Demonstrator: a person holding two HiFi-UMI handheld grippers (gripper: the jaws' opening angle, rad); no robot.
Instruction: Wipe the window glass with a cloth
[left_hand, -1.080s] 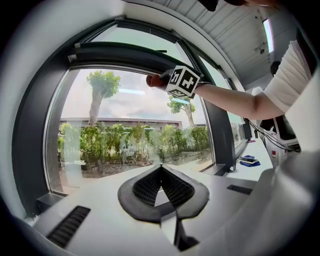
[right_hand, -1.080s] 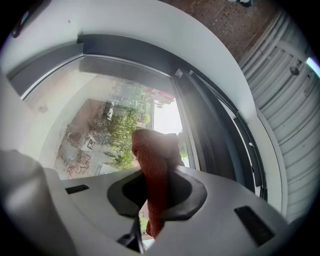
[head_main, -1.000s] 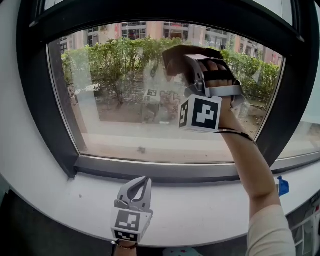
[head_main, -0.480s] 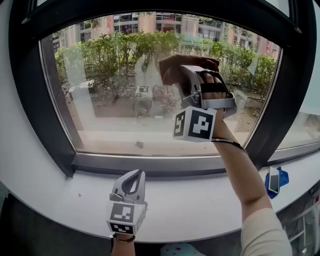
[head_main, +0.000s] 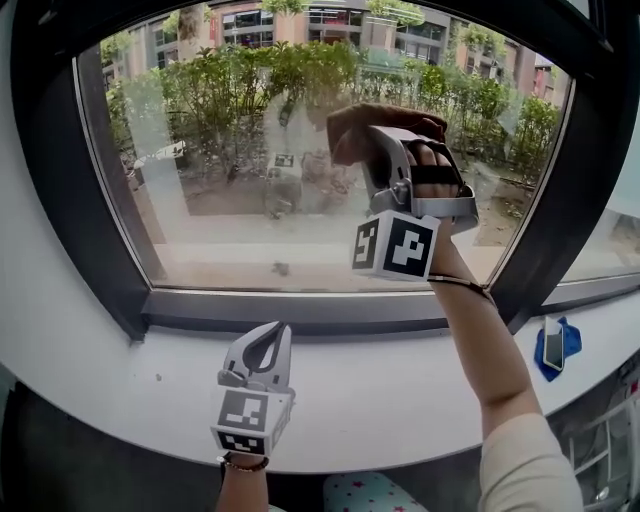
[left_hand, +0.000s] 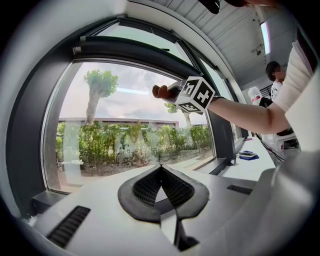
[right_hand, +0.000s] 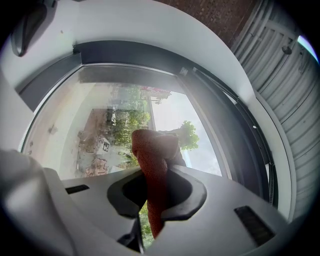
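A dark-framed window pane (head_main: 240, 190) fills the head view, with shrubs and buildings behind it. My right gripper (head_main: 378, 128) is raised against the glass right of centre, shut on a brownish-red cloth (head_main: 352, 130) that presses on the pane. In the right gripper view the cloth (right_hand: 152, 167) hangs pinched between the jaws, bunched at its top against the window glass (right_hand: 90, 125). My left gripper (head_main: 262, 345) rests low over the white sill (head_main: 400, 390), jaws shut with nothing in them. The left gripper view shows its closed tips (left_hand: 160, 170) pointing at the pane (left_hand: 125, 130).
The white sill runs under the window's dark lower frame (head_main: 300, 315). A phone on a blue cloth (head_main: 555, 348) lies at the sill's right end. A small speck (head_main: 282, 268) marks the glass low down. A second person (left_hand: 274, 75) stands far right in the left gripper view.
The right gripper with the cloth slid down the glass and then a little right. The view tilted, showing more sill. The left gripper stayed shut over the sill.
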